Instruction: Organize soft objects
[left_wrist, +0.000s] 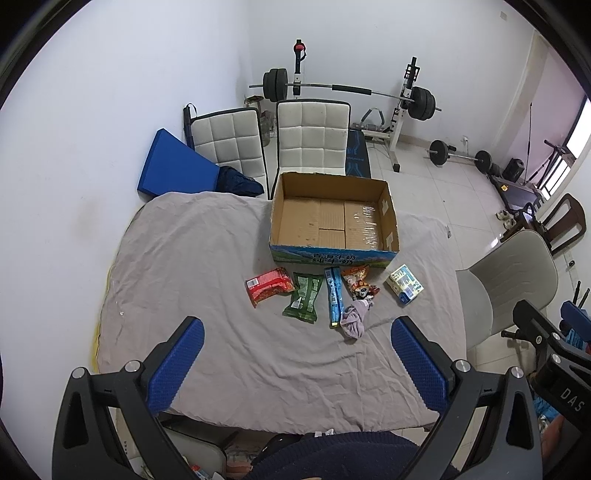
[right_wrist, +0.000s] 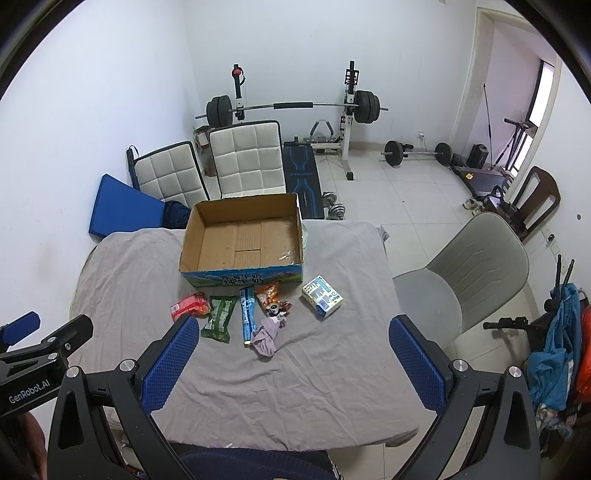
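Note:
An open empty cardboard box (left_wrist: 332, 221) (right_wrist: 243, 240) stands at the far side of the grey-clothed table (left_wrist: 184, 258) (right_wrist: 325, 369). In front of it lie a red packet (left_wrist: 269, 286) (right_wrist: 186, 306), a green packet (left_wrist: 303, 296) (right_wrist: 218, 316), a long blue packet (left_wrist: 334, 297) (right_wrist: 246, 309), an orange snack packet (left_wrist: 358, 282) (right_wrist: 271, 297), a crumpled lilac cloth (left_wrist: 354, 318) (right_wrist: 266, 336) and a small white-blue carton (left_wrist: 404, 288) (right_wrist: 322, 296). My left gripper (left_wrist: 297, 332) and right gripper (right_wrist: 293, 332) are both open and empty, held above the table's near part.
Two white padded chairs (left_wrist: 310, 136) and a blue mat (left_wrist: 173, 166) stand behind the table. A grey chair (right_wrist: 476, 266) is at the right. A barbell rack (right_wrist: 295, 107) and weights fill the back of the room.

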